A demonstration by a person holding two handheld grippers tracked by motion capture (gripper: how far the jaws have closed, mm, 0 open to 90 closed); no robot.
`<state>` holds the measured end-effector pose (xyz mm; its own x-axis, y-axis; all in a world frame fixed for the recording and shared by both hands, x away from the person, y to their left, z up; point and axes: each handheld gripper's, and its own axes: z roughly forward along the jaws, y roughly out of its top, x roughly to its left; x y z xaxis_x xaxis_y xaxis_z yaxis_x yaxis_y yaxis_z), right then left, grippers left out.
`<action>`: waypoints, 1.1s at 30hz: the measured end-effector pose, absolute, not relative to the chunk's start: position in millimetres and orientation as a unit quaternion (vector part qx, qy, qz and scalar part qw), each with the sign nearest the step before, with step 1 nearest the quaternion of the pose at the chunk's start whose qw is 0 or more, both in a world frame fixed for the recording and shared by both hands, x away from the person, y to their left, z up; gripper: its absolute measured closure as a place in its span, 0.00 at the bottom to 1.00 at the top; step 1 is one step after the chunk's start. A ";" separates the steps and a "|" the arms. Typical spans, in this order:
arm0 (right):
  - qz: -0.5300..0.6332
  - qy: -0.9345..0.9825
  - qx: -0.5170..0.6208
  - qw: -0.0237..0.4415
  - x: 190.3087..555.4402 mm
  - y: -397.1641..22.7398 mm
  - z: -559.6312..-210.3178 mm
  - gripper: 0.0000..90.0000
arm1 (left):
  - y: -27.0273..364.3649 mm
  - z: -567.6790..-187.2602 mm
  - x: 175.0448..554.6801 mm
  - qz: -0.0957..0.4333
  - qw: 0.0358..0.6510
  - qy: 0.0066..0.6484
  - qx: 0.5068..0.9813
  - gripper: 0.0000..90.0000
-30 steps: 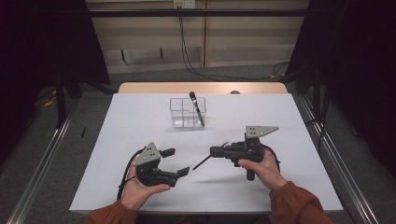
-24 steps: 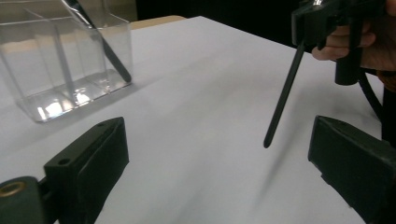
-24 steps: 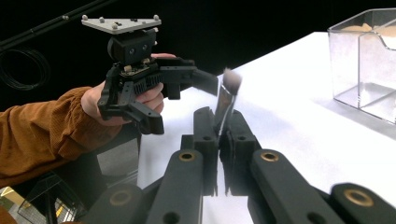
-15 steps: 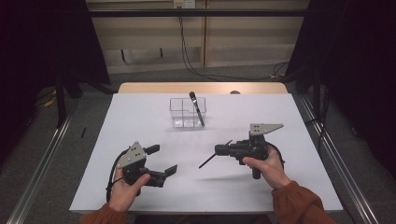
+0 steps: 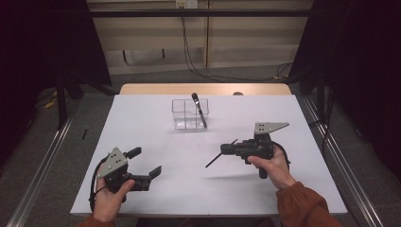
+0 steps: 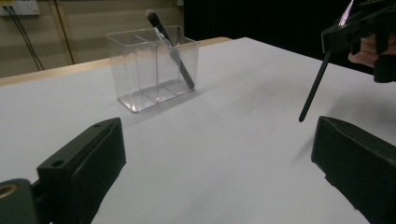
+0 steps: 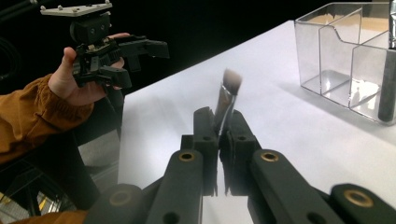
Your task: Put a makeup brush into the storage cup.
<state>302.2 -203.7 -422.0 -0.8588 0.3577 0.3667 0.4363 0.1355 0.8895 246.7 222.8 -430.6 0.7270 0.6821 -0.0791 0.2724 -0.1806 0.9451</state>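
High view: your right claw (image 5: pixel 226 150) was clamped on a brush (image 5: pixel 218 158), whose dark handle slanted down and toward your left, its tip hanging above the white bench (image 5: pixel 156 127) and clear of it. Your left claw (image 5: pixel 144 162) sat near the bench's front left corner; its jaws had just been opening, and they stood wide with nothing between them. The two claws were well apart. A clear holder (image 5: pixel 185 114) stood past them toward the far edge, with a second brush (image 5: pixel 199 109) leaning in its right compartment, head up.

Left gripper view: your two black jaws framed bare bench. The holder (image 6: pixel 154 65) stood ahead with its brush (image 6: pixel 169 46) tilted against the wall. At upper right, the held brush's handle (image 6: pixel 314 87) pointed down from your right claw (image 6: pixel 337 35), short of the surface.

Right gripper view: your jaws met on the ferrule of the brush (image 7: pixel 227 100), bristles pointing up and away. The holder (image 7: pixel 351 56) stood at right, and your left claw (image 7: pixel 142 58) was at upper left, open.
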 end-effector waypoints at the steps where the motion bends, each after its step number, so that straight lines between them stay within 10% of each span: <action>1: -0.600 -0.755 -0.264 0.030 302.7 -203.9 -421.3 0.95 | 226.4 -433.1 244.9 0.190 0.553 0.325 0.743 0.03; 33: -0.556 -0.777 -0.295 -0.024 357.2 -215.1 -381.7 0.95 | 231.4 -438.6 239.3 0.194 0.560 0.349 0.726 0.03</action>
<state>357.2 -215.1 -381.7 -0.8252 0.4843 0.2907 0.4316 0.2085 0.8776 239.3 231.4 -438.6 0.6816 0.7237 -0.1080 0.2889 -0.1305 0.9484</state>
